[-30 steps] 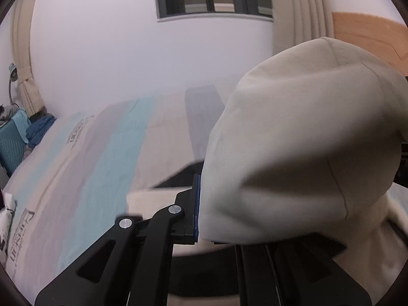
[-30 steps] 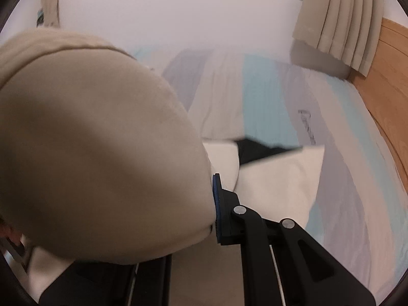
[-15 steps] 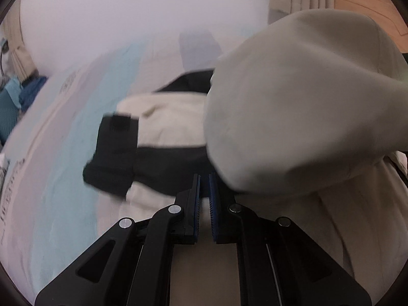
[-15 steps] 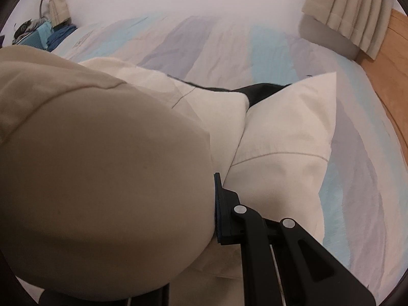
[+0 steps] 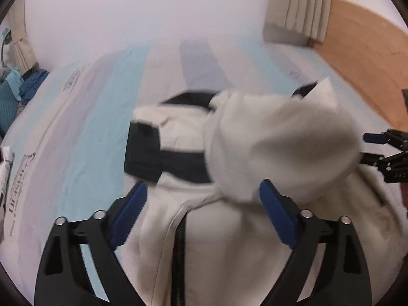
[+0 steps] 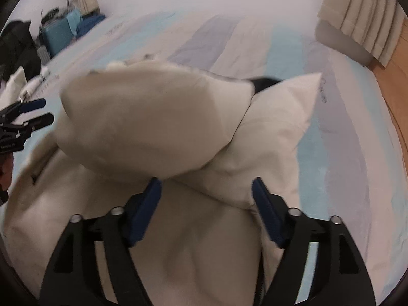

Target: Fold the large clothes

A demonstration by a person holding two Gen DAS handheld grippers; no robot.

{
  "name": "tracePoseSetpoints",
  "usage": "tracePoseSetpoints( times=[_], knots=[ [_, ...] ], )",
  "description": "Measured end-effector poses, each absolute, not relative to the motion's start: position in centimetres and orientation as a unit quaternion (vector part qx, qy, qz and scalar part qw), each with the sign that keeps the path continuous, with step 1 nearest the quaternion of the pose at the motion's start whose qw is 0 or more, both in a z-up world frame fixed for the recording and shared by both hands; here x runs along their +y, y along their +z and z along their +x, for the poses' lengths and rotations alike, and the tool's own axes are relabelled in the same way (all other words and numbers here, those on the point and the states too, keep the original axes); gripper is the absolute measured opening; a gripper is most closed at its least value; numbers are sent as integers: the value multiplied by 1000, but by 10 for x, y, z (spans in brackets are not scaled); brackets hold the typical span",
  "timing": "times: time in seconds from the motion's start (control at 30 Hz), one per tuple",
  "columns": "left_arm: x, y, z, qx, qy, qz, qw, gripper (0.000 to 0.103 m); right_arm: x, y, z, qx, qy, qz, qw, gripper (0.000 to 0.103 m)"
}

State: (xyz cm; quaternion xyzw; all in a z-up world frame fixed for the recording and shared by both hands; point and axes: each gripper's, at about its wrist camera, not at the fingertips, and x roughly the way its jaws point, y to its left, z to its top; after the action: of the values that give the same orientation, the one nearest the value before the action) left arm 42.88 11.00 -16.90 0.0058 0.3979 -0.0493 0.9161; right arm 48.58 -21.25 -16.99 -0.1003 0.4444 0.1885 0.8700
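Here, closest to the left wrist camera, the left gripper (image 5: 202,199) has its jaws spread wide, blue pads (image 5: 131,207) apart, with nothing between them. Under it lies the cream jacket (image 5: 224,242), its dark zipper (image 5: 179,250) running up the front between the two fingers. Just beyond the fingertips the jacket's hood (image 5: 280,150) bulges up in a rounded cream mound, blurred, its lower edge near the right-hand pad. Left of the hood a black sleeve panel (image 5: 142,150) lies folded across the cream body, and a black band crosses the chest behind it.

The right gripper (image 6: 206,196) likewise stands with its jaws wide and empty, hovering over cream fabric (image 6: 193,242). Directly ahead of its fingers the hood (image 6: 153,127) swells upward, and to the right a pale folded sleeve (image 6: 278,132) points toward the far side of the bed. Each gripper shows in the other's view at the picture's edge, jaws parted there too: the right one (image 5: 367,148) and the left one (image 6: 42,111).

The jacket rests on a bedsheet (image 5: 84,132) striped in pale blue, lilac and cream. Farther off, a wooden headboard (image 5: 367,58), beige curtains (image 5: 295,7) and a white wall (image 5: 127,12) close the room, with a teal case (image 6: 54,37) and dark clothes beside the bed.
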Motion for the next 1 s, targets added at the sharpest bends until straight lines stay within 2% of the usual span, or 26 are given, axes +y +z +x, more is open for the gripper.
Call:
tracePoseSetpoints(
  times=[0.1,0.17,0.43,0.67,1.0],
  knots=[
    [97,-140,441,384,-99,-10,918,95,-208,-145,497,417,212,-72,881,92],
    [82,-133,451,380,-135,-5,915,97,-196,-137,509,408,240,-72,878,95],
    [49,-160,509,396,-244,10,885,97,-164,-169,540,423,311,-90,847,95],
    [35,-204,507,431,-249,54,866,96,-165,-219,540,478,313,-91,815,93],
    [31,-253,499,473,-224,80,849,97,-154,-268,538,497,285,-137,808,95]
  ],
)
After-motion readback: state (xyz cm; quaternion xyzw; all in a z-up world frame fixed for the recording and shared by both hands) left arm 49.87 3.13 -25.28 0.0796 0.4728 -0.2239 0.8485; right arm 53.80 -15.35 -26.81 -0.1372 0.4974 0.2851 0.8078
